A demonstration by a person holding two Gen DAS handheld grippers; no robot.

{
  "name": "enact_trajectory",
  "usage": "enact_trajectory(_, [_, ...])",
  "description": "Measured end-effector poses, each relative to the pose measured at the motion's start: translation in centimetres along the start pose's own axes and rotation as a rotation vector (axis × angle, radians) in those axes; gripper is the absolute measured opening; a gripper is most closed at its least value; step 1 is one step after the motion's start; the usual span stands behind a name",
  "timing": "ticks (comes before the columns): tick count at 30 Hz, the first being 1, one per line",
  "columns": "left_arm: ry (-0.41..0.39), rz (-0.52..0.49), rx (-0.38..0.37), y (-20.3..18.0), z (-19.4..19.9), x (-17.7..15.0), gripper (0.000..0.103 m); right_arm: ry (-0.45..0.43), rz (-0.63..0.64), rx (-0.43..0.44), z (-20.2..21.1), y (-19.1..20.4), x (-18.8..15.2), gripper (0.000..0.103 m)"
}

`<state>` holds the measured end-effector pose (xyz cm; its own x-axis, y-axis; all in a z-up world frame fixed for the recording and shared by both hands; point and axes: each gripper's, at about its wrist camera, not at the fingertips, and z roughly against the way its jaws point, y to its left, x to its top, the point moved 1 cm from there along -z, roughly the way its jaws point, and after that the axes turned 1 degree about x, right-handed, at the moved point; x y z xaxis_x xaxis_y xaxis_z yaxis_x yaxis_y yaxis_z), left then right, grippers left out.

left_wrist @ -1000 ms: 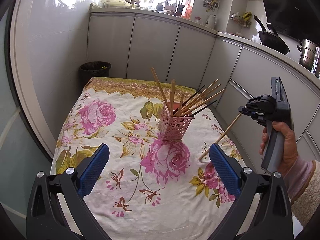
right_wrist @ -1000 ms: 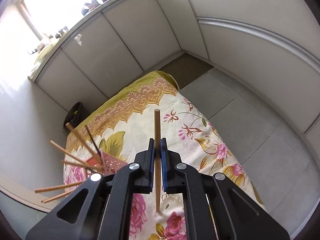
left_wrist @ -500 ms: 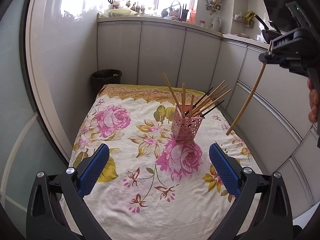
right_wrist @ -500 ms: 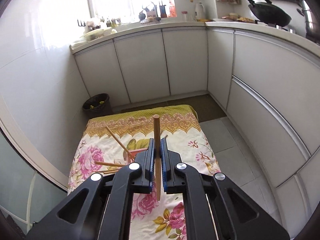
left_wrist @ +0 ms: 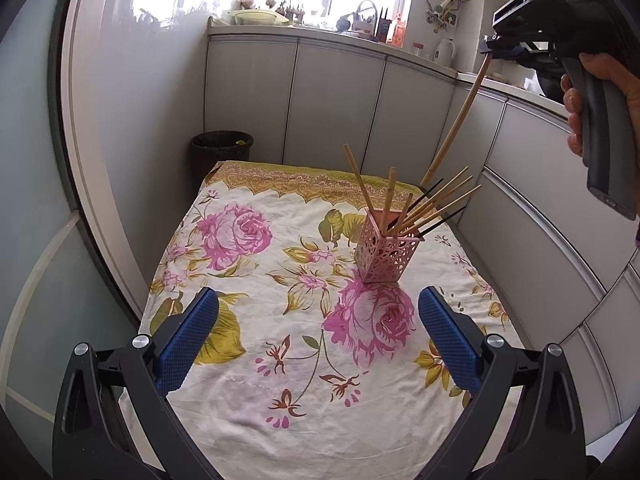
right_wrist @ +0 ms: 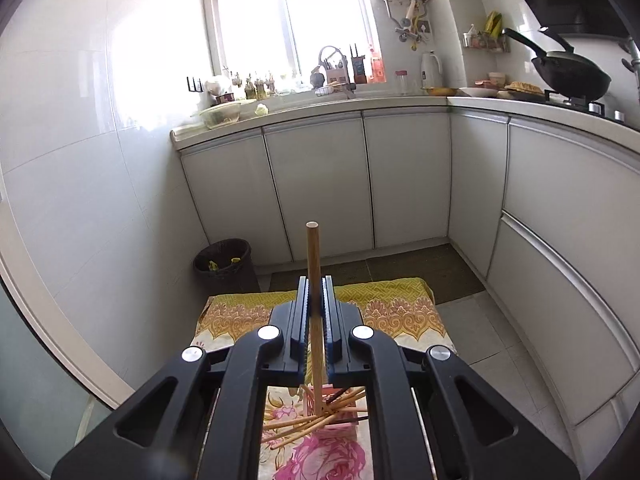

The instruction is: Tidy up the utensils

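A single wooden chopstick [right_wrist: 313,312] is being clamped between the closed blue pads of the right gripper [right_wrist: 314,320], which is being held up high, above and to the right of a pink lattice holder [left_wrist: 386,254]. The stick is being gripped near its upper end and is hanging steeply downward, its lower tip just above the sticks fanning out of the holder. The holder is standing on a floral cloth [left_wrist: 248,288] and is being crowded by other chopsticks [left_wrist: 420,208], most of them leaning to its right. The left gripper [left_wrist: 320,336] is being kept low, near the front of the cloth and well apart from the holder, its fingers spread wide with nothing between them.

The risk is being judged as follows: the leaning sticks are covering much of the holder's mouth, so the descending tip could be deflected outside the rim. The light holder, being unsteadied by either gripper, could also be tipped if the stick is pushed against its contents.
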<state>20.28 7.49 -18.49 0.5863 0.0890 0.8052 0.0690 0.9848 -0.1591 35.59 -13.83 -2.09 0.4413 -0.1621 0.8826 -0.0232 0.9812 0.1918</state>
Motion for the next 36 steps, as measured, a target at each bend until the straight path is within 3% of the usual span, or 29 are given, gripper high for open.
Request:
enact_trajectory(7, [0.024, 0.006, 0.022, 0.9, -1.5, 0.2, 0.096, 0.057, -0.029, 0.001, -7.3, -1.4, -4.6, 0.006])
enact_trajectory(14, [0.035, -0.006, 0.031, 0.6, -2.2, 0.3, 0.096, 0.073, -0.045, 0.003, -10.9, -2.6, -8.0, 0.007])
enact_trajectory(16, [0.030, -0.012, 0.037, 0.5, -2.1, 0.3, 0.096, 0.082, -0.055, 0.011, -11.1, -2.7, -8.4, 0.021])
enact_trajectory(17, [0.029, -0.014, 0.040, 0.5, -2.1, 0.3, 0.096, 0.084, -0.067, 0.008, -10.9, -2.8, -8.5, 0.051])
enact_trajectory(18, [0.030, -0.014, 0.041, 0.5, -2.0, 0.3, 0.096, 0.072, -0.083, 0.014, -10.5, -3.0, -8.5, 0.067])
enact_trajectory(21, [0.024, -0.014, 0.049, 0.5, -1.8, 0.3, 0.096, 0.029, -0.105, 0.003, -9.0, -3.5, -7.9, 0.076])
enact_trajectory(33, [-0.010, 0.008, 0.041, 0.3, -0.8, 0.8, 0.096, -0.039, -0.117, 0.018, -2.8, -3.6, -5.3, 0.077])
enact_trajectory(36, [-0.038, -0.004, 0.072, -0.1, -0.2, 1.0, 0.096, -0.039, -0.100, -0.001, -0.8, -3.1, -4.9, 0.077])
